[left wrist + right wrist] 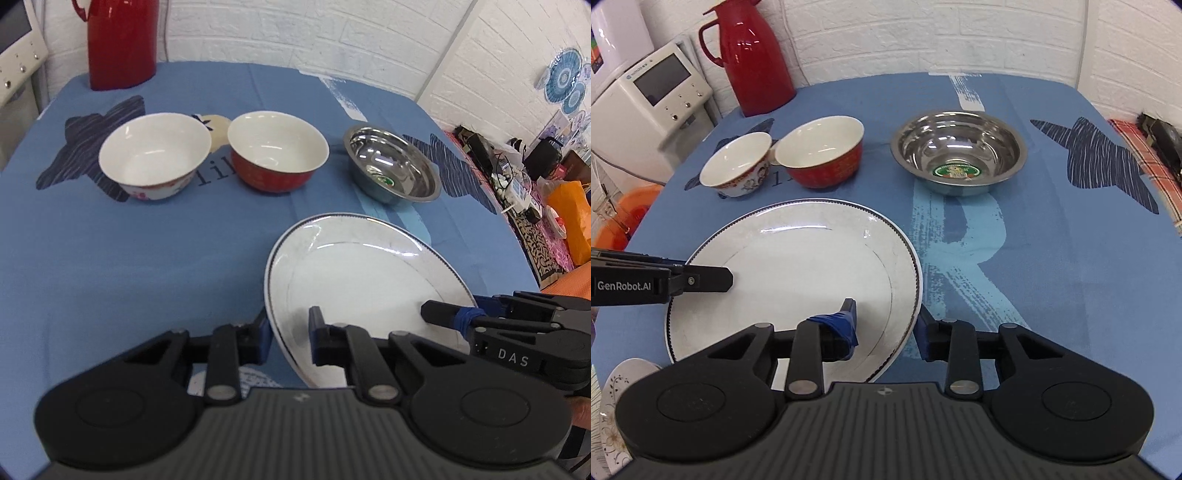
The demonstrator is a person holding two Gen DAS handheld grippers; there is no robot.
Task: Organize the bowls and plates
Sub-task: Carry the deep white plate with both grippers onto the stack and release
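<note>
Both grippers straddle the white plate [798, 273] rim — left gripper [290, 334] and right gripper [886, 325], jaws parted, not clamped. Uneven closing could tip it toward the red bowl [823, 155] beyond.

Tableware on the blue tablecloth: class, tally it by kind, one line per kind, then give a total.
Ceramic bowls: 2, the white floral bowl and the red bowl
Steel bowls: 1, the stainless steel bowl
Plates: 2, the large white plate and the floral plate at the near left edge
Total: 5
</note>
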